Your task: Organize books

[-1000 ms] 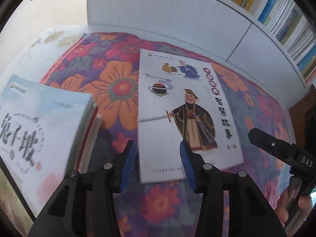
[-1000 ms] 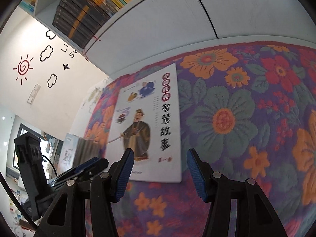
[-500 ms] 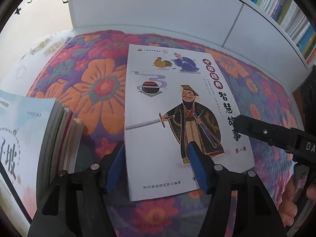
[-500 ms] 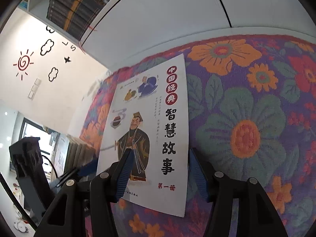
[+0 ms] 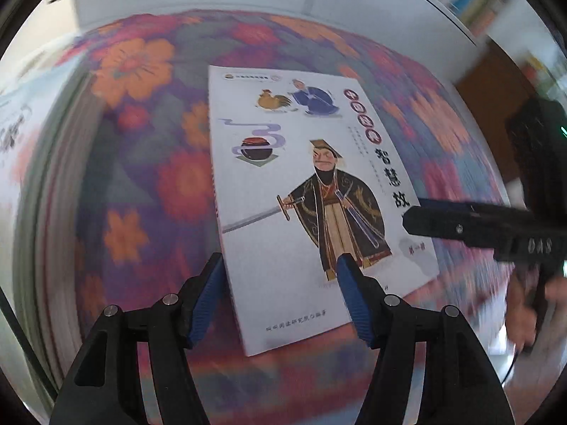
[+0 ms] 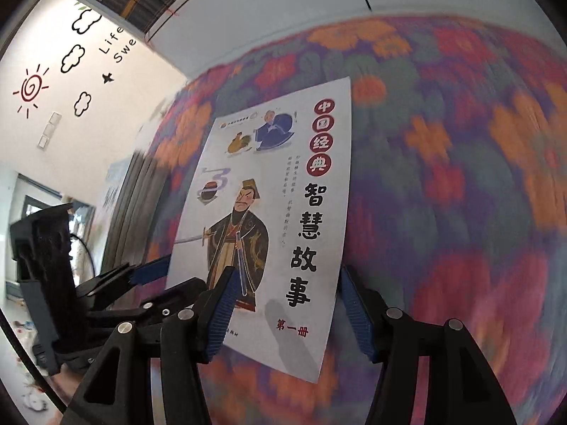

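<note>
The thin white paperback book [image 5: 312, 191] with a robed swordsman on its cover lies flat on the flower-patterned tabletop [image 5: 149, 163]. My left gripper [image 5: 280, 283] spreads its jaws apart over the book's near-left corner; my right gripper [image 6: 285, 304] straddles its near-right edge, jaws parted, gripping nothing.

Black tongs [image 5: 280, 297] with ribbed blue pads, silver screws.
</note>
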`<state>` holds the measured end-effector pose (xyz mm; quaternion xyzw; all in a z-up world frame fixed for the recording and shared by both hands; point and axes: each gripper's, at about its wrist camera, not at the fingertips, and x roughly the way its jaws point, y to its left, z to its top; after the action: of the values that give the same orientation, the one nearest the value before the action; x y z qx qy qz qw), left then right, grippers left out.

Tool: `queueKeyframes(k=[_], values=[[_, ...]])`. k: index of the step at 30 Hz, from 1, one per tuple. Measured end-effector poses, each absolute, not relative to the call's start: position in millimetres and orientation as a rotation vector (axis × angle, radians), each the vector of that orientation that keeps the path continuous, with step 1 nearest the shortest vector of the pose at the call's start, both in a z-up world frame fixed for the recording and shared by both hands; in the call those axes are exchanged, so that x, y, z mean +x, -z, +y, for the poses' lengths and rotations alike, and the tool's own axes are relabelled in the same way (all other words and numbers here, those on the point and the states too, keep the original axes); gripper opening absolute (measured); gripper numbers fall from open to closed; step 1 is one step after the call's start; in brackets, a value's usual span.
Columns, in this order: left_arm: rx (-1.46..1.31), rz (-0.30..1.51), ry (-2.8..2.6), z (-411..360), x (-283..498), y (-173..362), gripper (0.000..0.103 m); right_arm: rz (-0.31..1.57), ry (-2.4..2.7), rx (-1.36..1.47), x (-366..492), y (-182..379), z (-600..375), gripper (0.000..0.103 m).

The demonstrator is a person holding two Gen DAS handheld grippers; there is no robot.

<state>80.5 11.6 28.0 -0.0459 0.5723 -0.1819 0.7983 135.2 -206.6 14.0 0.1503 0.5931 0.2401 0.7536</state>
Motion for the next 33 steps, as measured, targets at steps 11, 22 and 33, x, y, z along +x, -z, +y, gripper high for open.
queueKeyframes(k=[11, 22, 33], values=[[-0.176, 1.241, 0.473, 15, 102, -21, 0.061, 1.304, -0.676, 0.667, 136, 17, -258, 0.05], [-0.229, 1.253, 0.53, 19, 114, -20, 0.053, 1.272, -0.658, 0.619, 149, 9, -240, 0.048], [-0.15, 1.197, 0.442, 20, 119, -26, 0.032, 1.156, -0.517, 0.326, 146, -9, -210, 0.024]])
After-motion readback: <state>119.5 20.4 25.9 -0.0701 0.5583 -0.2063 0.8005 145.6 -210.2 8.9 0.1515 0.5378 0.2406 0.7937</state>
